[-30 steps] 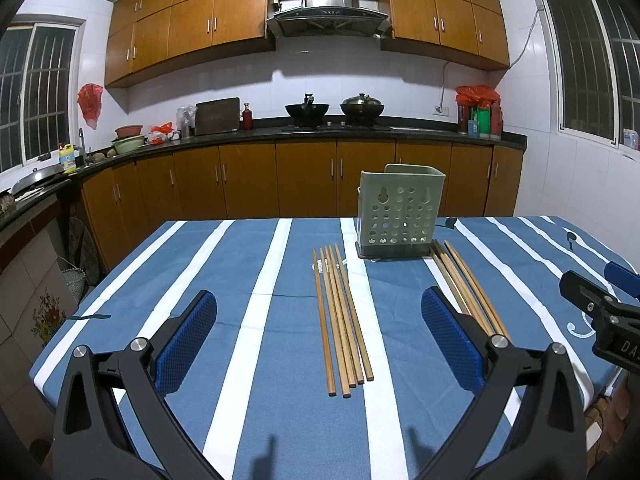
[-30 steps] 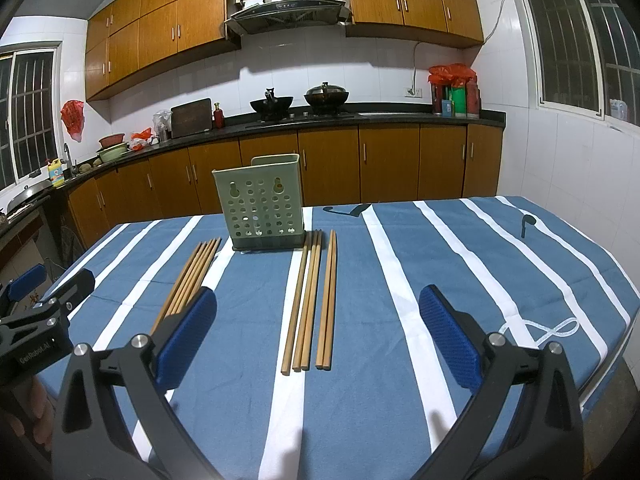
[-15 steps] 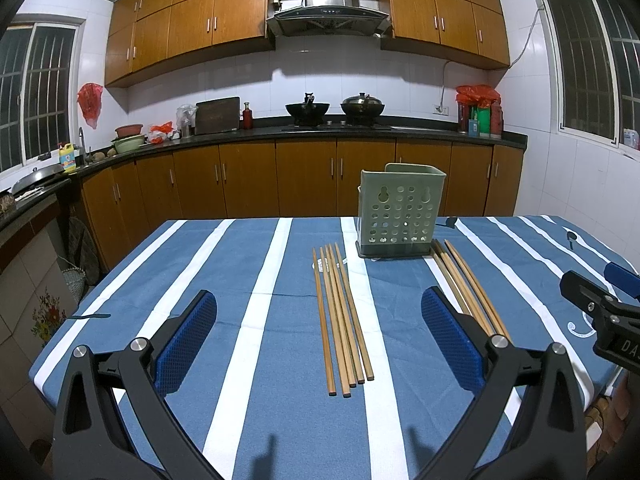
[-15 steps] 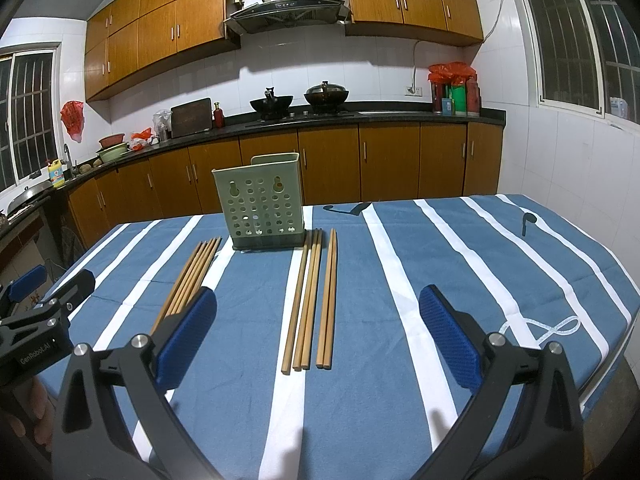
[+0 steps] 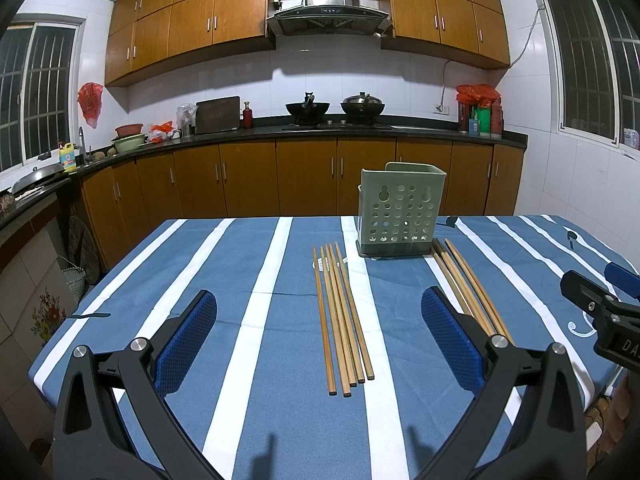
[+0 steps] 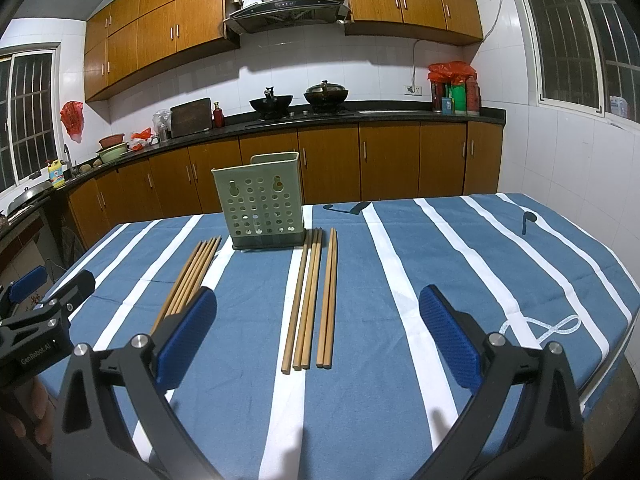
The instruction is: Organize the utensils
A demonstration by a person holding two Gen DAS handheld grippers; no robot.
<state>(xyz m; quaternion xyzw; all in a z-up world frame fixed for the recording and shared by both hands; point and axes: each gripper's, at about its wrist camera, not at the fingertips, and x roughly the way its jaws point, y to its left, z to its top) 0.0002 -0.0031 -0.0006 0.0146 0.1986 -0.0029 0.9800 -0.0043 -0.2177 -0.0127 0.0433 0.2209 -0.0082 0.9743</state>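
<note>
A pale green perforated utensil holder stands upright on the blue striped tablecloth; it also shows in the right wrist view. One bundle of wooden chopsticks lies to its left, another bundle to its right. In the right wrist view these are the left bundle and the right bundle. My left gripper is open and empty above the left bundle. My right gripper is open and empty above the right bundle.
The table's near edge runs under both grippers, its right edge drops off to the floor. Each gripper shows in the other's view: the right one, the left one. Kitchen counters with pots stand behind the table.
</note>
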